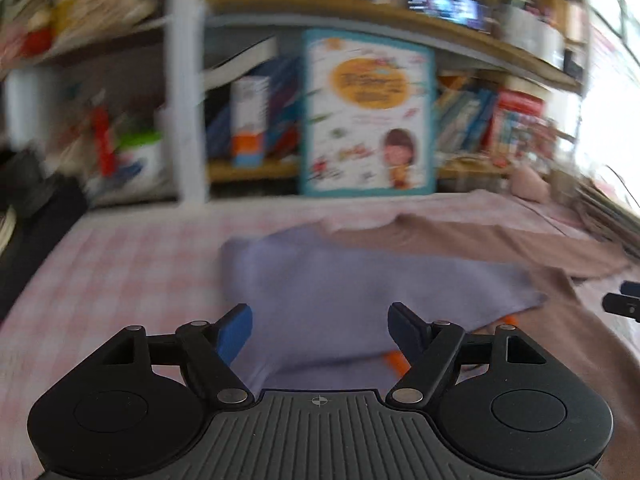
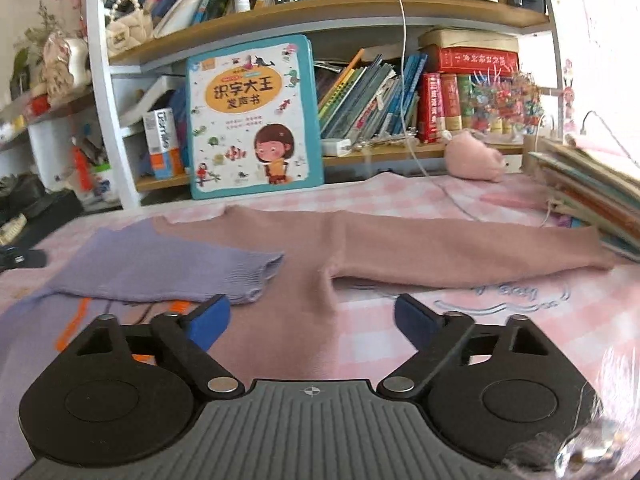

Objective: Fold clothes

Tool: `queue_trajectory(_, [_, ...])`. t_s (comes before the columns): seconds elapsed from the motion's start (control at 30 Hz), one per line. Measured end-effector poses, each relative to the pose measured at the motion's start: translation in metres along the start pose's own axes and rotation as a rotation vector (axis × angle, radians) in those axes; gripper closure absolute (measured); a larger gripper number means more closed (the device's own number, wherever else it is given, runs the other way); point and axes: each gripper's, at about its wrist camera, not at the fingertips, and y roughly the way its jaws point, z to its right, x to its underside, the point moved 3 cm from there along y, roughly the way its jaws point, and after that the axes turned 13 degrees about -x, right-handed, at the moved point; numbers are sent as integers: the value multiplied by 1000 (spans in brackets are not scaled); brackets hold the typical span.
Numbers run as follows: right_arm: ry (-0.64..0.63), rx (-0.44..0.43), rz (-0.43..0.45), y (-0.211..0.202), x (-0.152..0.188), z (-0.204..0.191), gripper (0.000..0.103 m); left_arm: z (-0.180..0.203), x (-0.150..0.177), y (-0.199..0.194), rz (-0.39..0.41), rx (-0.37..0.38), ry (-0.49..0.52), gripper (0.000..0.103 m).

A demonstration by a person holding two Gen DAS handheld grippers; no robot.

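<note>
A two-tone sweater [image 2: 320, 248] is spread flat on the pink checked surface [image 2: 500, 320] in front of a bookshelf [image 2: 400, 8], its lilac sleeve [image 2: 168, 268] folded inward over the body and its dusty-pink sleeve [image 2: 460, 252] stretched out to the right. The left hand-held gripper [image 1: 320, 324] is seen released, jaws apart just above the lilac sleeve with no cloth pinched between them. The right hand-held gripper [image 2: 312, 320] is likewise released, its jaws held wide over the pink body just below the armpit, the lilac cuff lying just beside its left finger.
</note>
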Motion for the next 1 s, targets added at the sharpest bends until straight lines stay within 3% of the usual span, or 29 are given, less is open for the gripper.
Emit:
queue_trajectory(0.17, [-28,14,-48,9,-1,-1,40,-26,18,3,-35,-48,-51,26])
queue_trajectory(0.27, [-7,18,-89,16,1,1,54,-29,23,10,-54,-34,-52,26])
queue_trajectory(0.6, [64,14,-163,26,7,8,69,-35,31,36,-117,47,-91,30])
queue_trajectory(0.7, [74,0,-174,30,6,8,73,-38,30,39,-110,64,-89,46])
queue_trajectory(0.73, [70,-1,-177,32,5,8,77,-40,30,40,-110,78,-90,63])
queue_trajectory(0.77, [67,-2,-181,34,4,7,80,-41,30,41,-110,91,-93,70])
queue_trajectory(0.87, [53,-8,-189,39,1,5,89,-43,31,42,-103,104,-86,83])
queue_trajectory(1.0, [42,-34,-191,46,-1,0,93,-50,29,43,-97,121,-101,87])
